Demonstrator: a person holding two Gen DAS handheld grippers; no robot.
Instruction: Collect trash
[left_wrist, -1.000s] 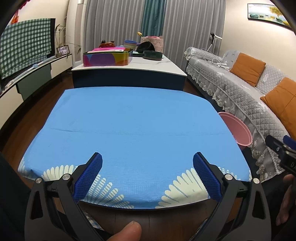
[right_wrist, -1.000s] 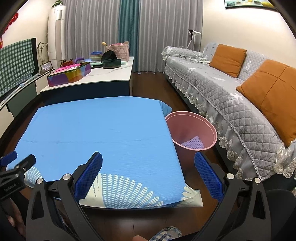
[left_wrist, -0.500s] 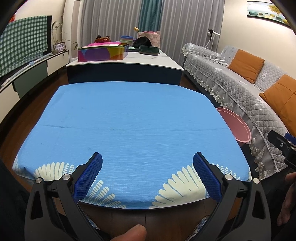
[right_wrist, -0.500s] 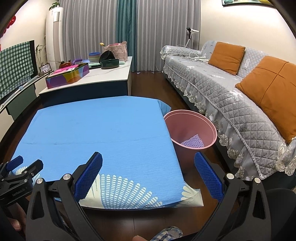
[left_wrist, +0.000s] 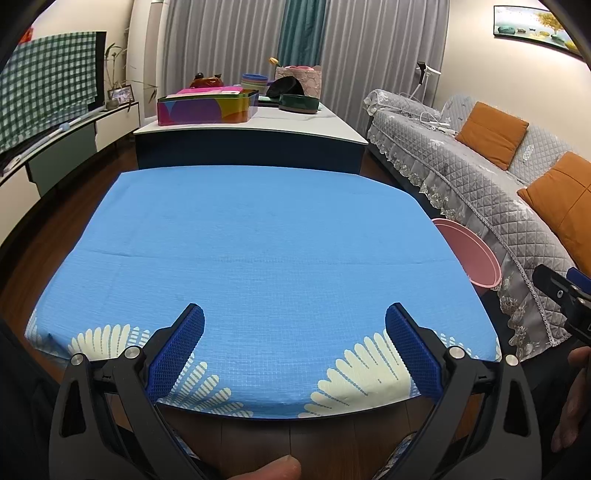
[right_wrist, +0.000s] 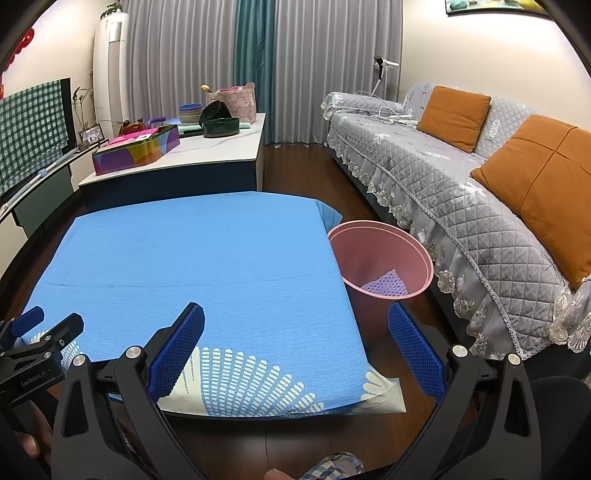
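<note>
A pink waste bin (right_wrist: 380, 254) stands on the floor between the table's right edge and the sofa, with a pale purple mesh piece (right_wrist: 384, 282) lying inside it. Only the bin's rim (left_wrist: 469, 254) shows in the left wrist view. The low table wears a blue cloth (left_wrist: 266, 251) with white fan prints, and I see no loose trash on it. My left gripper (left_wrist: 293, 345) is open over the table's near edge, holding nothing. My right gripper (right_wrist: 295, 343) is open too, over the near right corner, short of the bin.
A grey quilted sofa (right_wrist: 461, 192) with orange cushions runs along the right. Behind the blue table stands a white-topped table (left_wrist: 258, 125) with a colourful box (left_wrist: 207, 107), bowls and a basket. A TV unit (left_wrist: 55, 140) lines the left wall. Wooden floor lies in front.
Both grippers have tilted slightly, so the table and bin sit a bit lower and nearer in view. Both stay open and empty.
</note>
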